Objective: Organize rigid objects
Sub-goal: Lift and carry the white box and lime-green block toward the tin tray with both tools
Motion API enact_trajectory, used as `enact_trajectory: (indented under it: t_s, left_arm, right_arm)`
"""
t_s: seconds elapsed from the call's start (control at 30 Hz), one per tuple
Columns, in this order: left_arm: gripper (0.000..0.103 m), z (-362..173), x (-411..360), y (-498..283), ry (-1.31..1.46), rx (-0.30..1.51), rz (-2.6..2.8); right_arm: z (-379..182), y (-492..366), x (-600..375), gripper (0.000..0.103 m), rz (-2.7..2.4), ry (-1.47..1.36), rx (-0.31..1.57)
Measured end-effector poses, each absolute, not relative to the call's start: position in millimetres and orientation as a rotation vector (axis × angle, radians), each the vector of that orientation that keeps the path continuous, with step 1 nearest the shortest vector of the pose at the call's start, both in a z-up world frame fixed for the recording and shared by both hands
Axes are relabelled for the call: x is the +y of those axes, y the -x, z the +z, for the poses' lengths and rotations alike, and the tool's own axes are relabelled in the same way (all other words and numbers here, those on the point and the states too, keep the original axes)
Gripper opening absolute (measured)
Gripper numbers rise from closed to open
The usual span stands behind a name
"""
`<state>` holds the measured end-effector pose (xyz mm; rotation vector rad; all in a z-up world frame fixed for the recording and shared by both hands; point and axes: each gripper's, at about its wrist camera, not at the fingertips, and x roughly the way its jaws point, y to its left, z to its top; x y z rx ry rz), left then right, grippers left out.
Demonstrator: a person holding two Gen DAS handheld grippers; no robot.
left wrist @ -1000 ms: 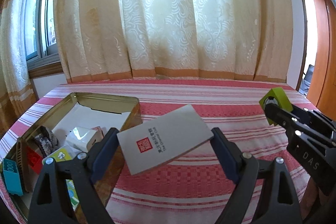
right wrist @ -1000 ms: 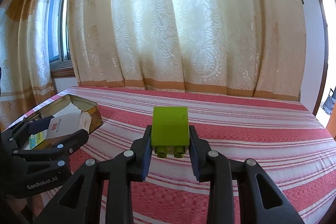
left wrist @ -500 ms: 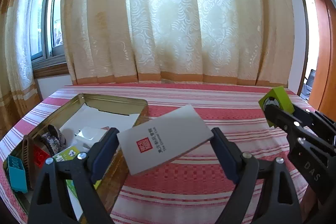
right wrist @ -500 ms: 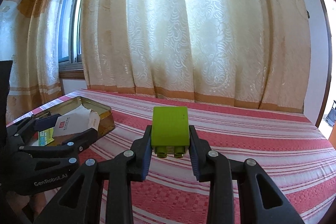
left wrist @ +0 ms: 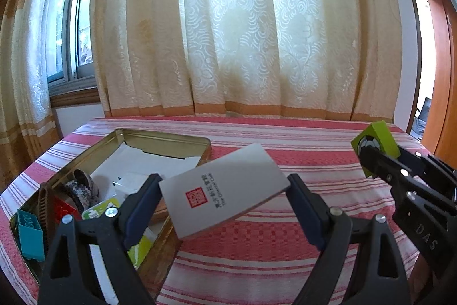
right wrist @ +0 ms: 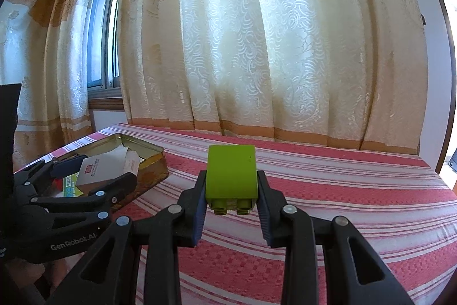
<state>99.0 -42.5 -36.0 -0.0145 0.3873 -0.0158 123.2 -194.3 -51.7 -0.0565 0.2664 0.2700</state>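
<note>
Left gripper (left wrist: 222, 205) clamped the white card (left wrist: 224, 190); right gripper (right wrist: 231, 196) gripped the green block (right wrist: 231, 176). Risk: card striking the tin's (left wrist: 165, 139) rim at nine o'clock.

Tin (left wrist: 168, 143) left on table (left wrist: 285, 247) (brick (right wrist: 231, 176) right)

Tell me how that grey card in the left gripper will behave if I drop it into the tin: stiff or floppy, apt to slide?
The grey card spans the left gripper corner to corner without sagging, so it is probably stiff. It looks thin, so likely light. Its face looks smooth, so it may slide over the clutter in the tin.
</note>
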Motion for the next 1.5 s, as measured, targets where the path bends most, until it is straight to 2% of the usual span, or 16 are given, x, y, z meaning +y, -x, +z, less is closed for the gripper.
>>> enact_trajectory:
  t_s: [1.5]
  left_arm:
    - [0.089, -35, -11, -85, 0.039, 0.361, 0.015]
  right_arm:
    - [-53, -111, -157, 0.034, 0.34, 0.068, 0.251]
